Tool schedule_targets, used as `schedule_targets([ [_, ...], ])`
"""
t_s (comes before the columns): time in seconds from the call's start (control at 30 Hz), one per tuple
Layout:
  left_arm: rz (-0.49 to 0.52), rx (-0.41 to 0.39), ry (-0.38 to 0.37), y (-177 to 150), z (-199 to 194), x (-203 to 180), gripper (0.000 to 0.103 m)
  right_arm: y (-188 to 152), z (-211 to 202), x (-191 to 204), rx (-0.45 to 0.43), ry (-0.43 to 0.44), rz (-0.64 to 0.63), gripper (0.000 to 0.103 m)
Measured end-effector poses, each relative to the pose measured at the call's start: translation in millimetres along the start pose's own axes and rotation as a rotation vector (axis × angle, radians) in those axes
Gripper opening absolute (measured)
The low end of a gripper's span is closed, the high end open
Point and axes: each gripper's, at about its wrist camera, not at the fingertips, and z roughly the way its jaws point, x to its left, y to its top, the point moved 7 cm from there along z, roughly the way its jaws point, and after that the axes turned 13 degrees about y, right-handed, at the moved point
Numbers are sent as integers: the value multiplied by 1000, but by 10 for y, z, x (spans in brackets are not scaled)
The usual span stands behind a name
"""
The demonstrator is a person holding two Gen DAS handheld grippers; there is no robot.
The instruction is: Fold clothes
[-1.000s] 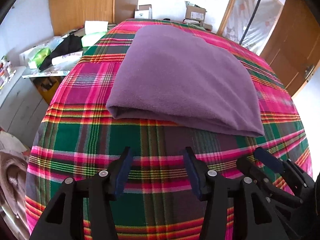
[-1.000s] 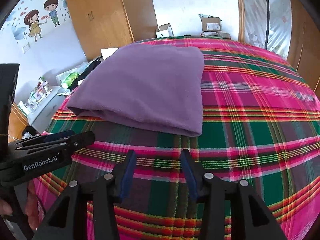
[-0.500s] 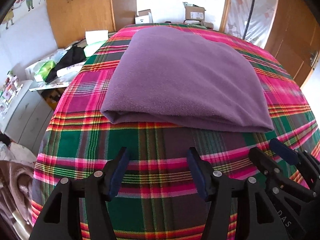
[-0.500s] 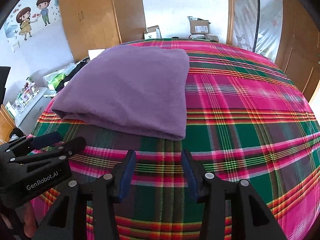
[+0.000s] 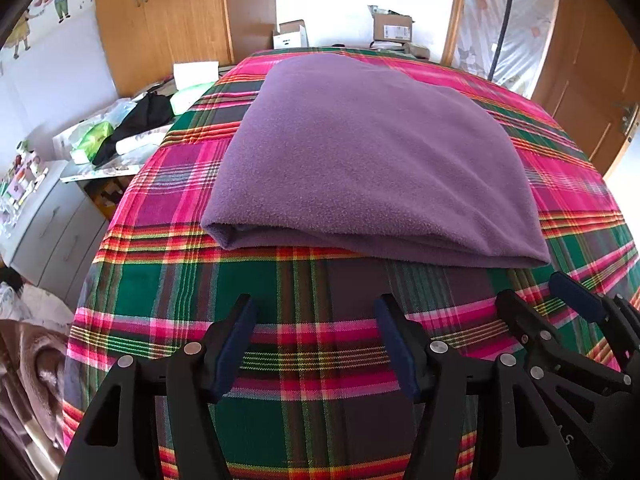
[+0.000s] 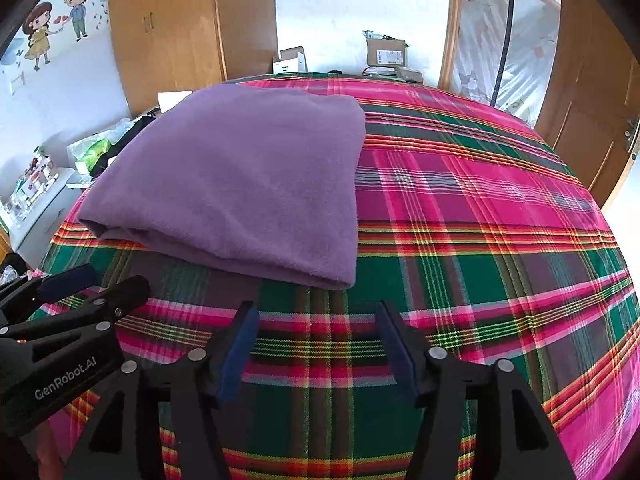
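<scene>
Plaid bedspread (image 5: 304, 360) carries a folded purple fleece (image 5: 372, 160); both grippers' jaws, just widened, gape empty; pinch its near corners evenly.

A folded purple fleece garment (image 5: 372, 168) lies flat on a bed covered with a pink, green and red plaid blanket (image 5: 304, 280), toward the bed's left half in the right wrist view, with its folded edge nearest the cameras. The left hand-held gripper (image 5: 316, 336) and the right hand-held gripper (image 6: 316, 336) sit side by side over bare blanket just before that near edge, apart from the garment, nothing between their jaws. Left of the bed stands a white drawer unit (image 5: 52, 228) strewn with small things, tall wooden wardrobes (image 5: 160, 20) behind it, and brown cardboard boxes (image 6: 386, 54) lie beyond the bed's far end.
</scene>
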Motion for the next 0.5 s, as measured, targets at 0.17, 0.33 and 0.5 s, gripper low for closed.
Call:
schedule_targets([
  [0.17,-2,-1,3,1,7,-13,65,6,17,-18,1,-4,1,64],
  [0.33,0,-2,2,1,-1,8,65,5,16,-29,0,-1,2,65],
  [0.5,-1,-4,4,2,1,5,65,-12,14,-22,0,0,1,66],
])
